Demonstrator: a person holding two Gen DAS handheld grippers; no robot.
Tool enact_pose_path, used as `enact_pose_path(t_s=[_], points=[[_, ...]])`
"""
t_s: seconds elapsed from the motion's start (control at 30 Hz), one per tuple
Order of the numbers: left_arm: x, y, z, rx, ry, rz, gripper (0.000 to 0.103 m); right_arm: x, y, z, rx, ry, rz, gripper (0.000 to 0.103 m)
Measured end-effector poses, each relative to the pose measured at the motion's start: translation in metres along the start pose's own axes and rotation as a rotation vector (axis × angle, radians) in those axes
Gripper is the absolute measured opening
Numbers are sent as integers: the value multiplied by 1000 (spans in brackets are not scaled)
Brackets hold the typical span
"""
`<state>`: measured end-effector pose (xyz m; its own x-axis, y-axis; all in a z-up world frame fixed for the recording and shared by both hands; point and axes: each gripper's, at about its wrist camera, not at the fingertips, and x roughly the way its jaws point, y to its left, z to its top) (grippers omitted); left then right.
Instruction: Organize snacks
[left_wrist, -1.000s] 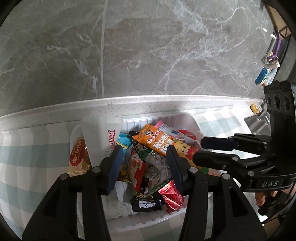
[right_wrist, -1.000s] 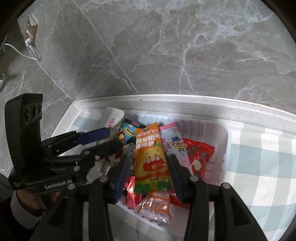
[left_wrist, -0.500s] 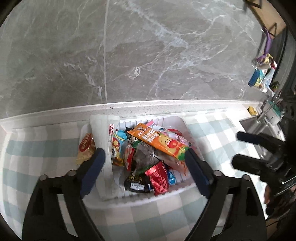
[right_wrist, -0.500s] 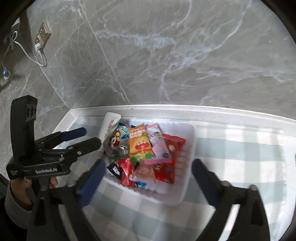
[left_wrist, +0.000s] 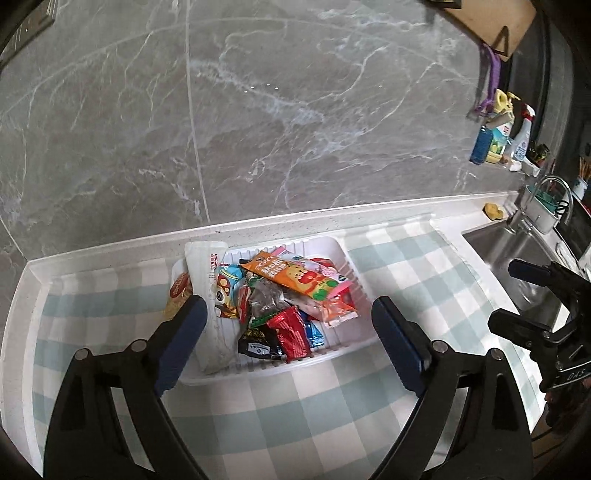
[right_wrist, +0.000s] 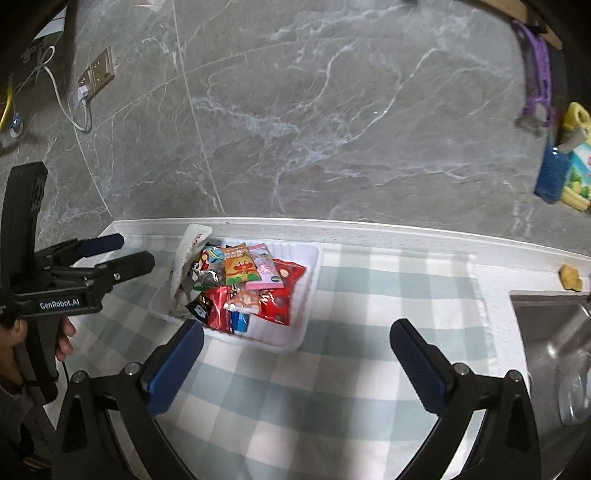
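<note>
Judging by their crinkled foil, the snack packets (left_wrist: 291, 295) heaped in the white tray (left_wrist: 354, 271) look light, soft and slippery, best pinched by an edge seam, while left gripper (left_wrist: 286, 326) and right gripper (right_wrist: 295, 345) hover before the tray, jaws apart, empty.

The white tray (left_wrist: 334, 356) is hiding its lower snack packets under the top ones. Print on the orange packet (left_wrist: 295, 275) is showing too small to read. The sink (right_wrist: 554, 332) is running off the right wrist view's edge.
</note>
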<state>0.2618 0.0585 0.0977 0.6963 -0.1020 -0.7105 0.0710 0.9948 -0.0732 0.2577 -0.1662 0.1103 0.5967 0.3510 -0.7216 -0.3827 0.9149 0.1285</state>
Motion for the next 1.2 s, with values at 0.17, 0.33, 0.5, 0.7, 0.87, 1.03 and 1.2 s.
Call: enact_pose_path(t_s=[0.17,0.33,0.5,0.7,0.87,1.03,1.2], points=[[-17,-8,-4,17,-16,-4,91,-14,-1,-8,19,-7,-10,103],[-26,-12,-4,27,-26,-6,91,-23,2,-14,26,-13,-18,103],[-34,-16,-4,48,-41,-5,91,-29,4,-17,32,-17,-25,103],[-41,-17,-4,61,-52,-7,91,-32,4,-22,32,-13,-30,103],[-44,-18,-4,72,-54,-9,91,-35,5,-25,33,-12,-34,103],[-45,-19,-4,74,-56,-12,91,-35,4,-27,34,-9,-34,103],[-45,-19,-4,76,-55,-10,91,-37,4,-28,34,-9,-36,103]])
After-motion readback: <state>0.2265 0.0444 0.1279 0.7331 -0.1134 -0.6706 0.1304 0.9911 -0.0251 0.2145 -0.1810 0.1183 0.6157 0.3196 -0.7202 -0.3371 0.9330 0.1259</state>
